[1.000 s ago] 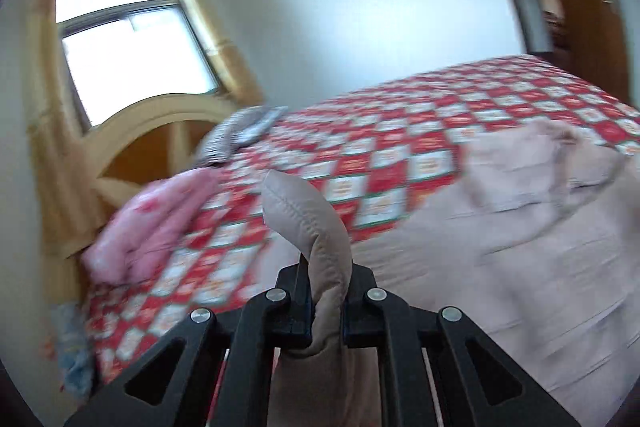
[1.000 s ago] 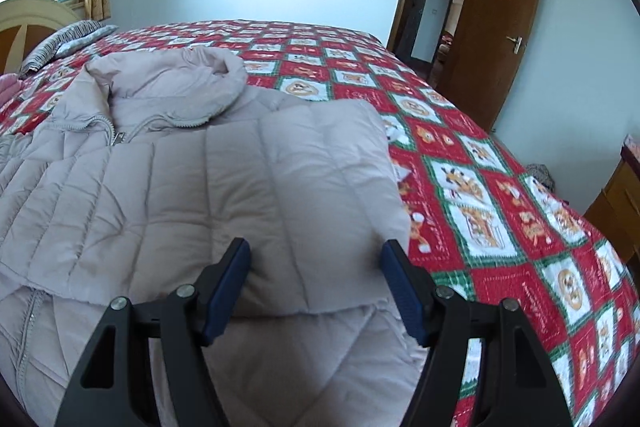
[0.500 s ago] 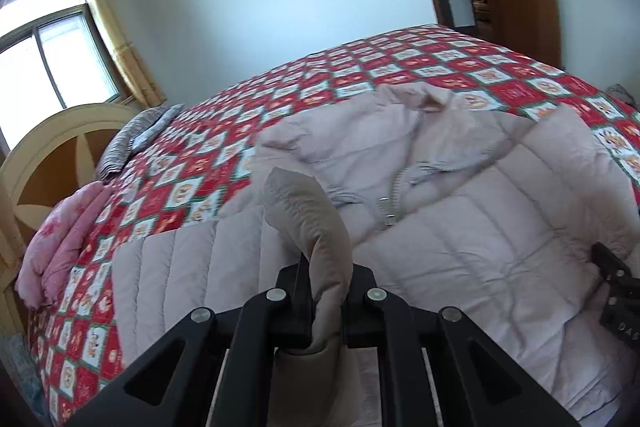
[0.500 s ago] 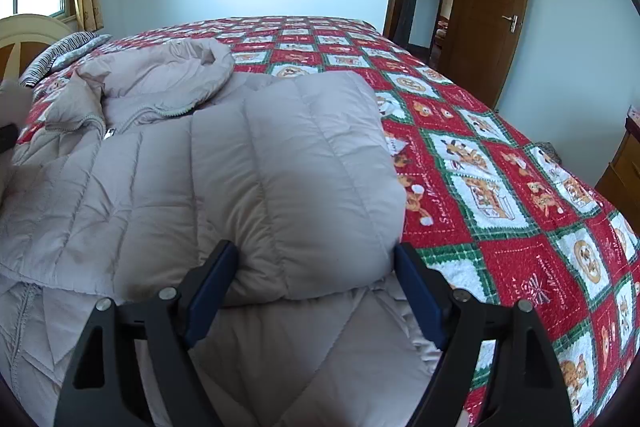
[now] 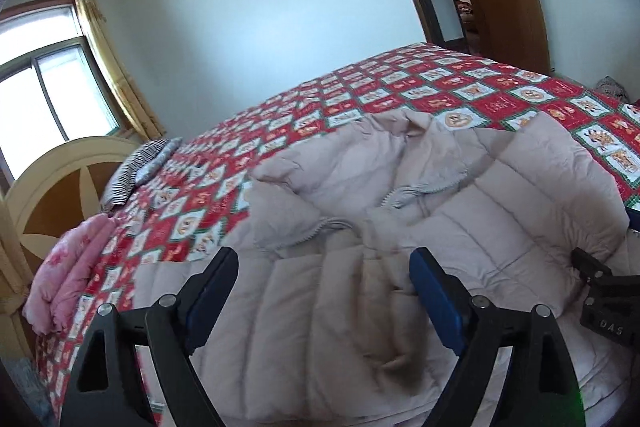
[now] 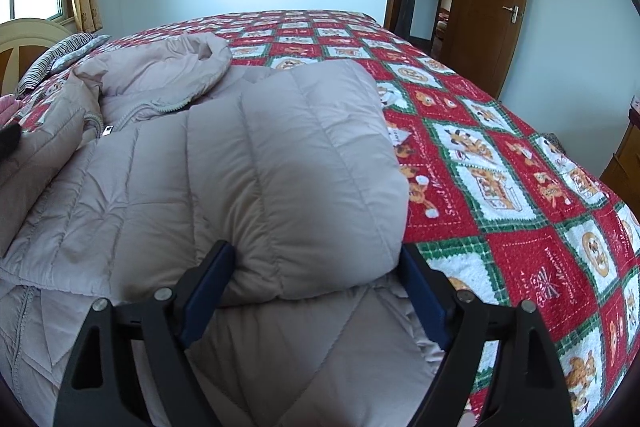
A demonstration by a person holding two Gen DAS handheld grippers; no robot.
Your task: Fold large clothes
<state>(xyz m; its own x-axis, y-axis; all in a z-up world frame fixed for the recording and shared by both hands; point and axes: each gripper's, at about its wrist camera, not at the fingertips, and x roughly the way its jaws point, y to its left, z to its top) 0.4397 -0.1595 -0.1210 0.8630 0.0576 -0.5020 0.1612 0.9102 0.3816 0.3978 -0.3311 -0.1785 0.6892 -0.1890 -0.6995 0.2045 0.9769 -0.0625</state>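
Jacket point(image 6: 248, 179) — beige, quilted, folded on bed point(image 6: 500, 163); lower hem cut off. Left hand-held gripper point(image 5: 324, 291) spread wide, empty. Right hand-held gripper point(image 6: 316, 287) wide — straddling fold, not clamping. Quilt lettering illegible.

We lose the padded jacket's point(image 5: 400, 259) hem below the frame, its released cuff point(image 5: 390, 307) motion-blurred, right gripper point(image 5: 604, 299) cut off at the edge, quilt point(image 6: 520, 187) lettering too small, pink bedding point(image 5: 68, 279) partly out of view.
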